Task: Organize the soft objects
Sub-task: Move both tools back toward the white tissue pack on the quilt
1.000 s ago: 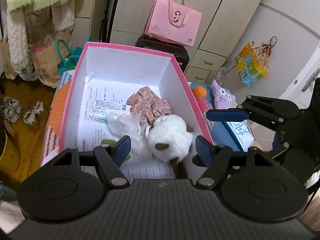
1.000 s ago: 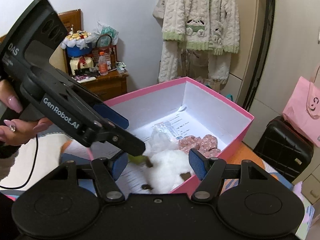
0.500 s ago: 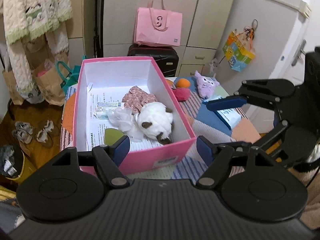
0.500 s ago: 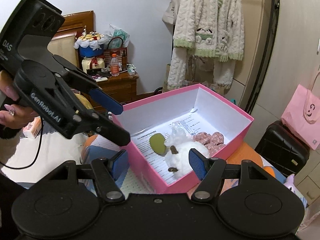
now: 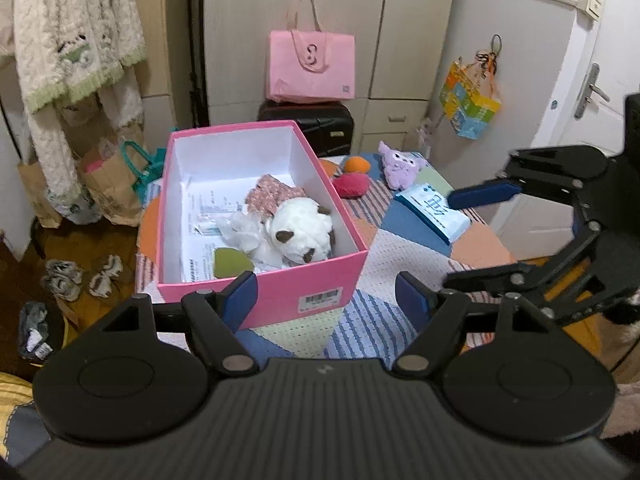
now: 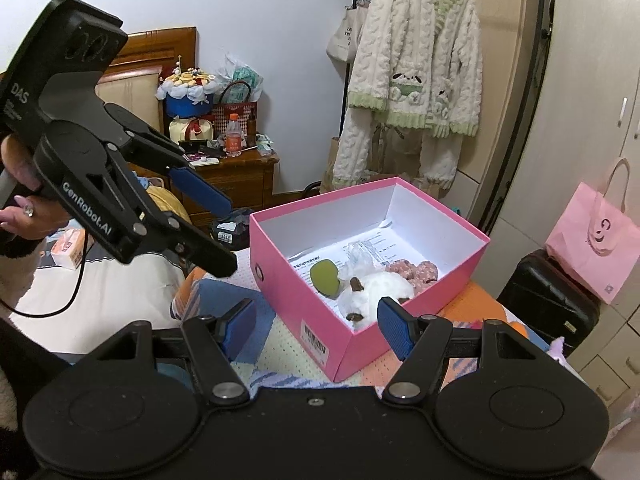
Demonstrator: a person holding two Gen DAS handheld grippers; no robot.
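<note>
A pink box [image 5: 280, 296] [image 6: 304, 300] stands on a patchwork-covered table [image 5: 404, 256]. In it lie a white plush [image 5: 300, 232] [image 6: 376, 288], a pink floral cloth [image 5: 272, 194] [image 6: 416, 270], a green piece [image 5: 230, 262] [image 6: 326, 278] and crumpled clear wrap. My left gripper [image 5: 328, 300] [image 6: 224, 228] hovers before the box's near end, its jaws opening with nothing between them. My right gripper [image 6: 316, 322] [image 5: 476, 236] stands open and empty at the box's right corner. A purple plush [image 5: 400, 164], a red plush [image 5: 352, 186] and an orange ball [image 5: 356, 165] lie on the table beyond the box.
A blue tissue pack [image 5: 434, 212] lies on the table's right part. Behind the table stand a black suitcase [image 5: 316, 124] and a pink bag [image 5: 312, 64]. A robe [image 6: 412, 92] hangs at left. A wooden nightstand [image 6: 240, 176] and bed lie past the left gripper.
Both grippers have drawn back and upward from inside the box. The white plush stays lying in the box, apart from both. The left jaws stand a little wider.
</note>
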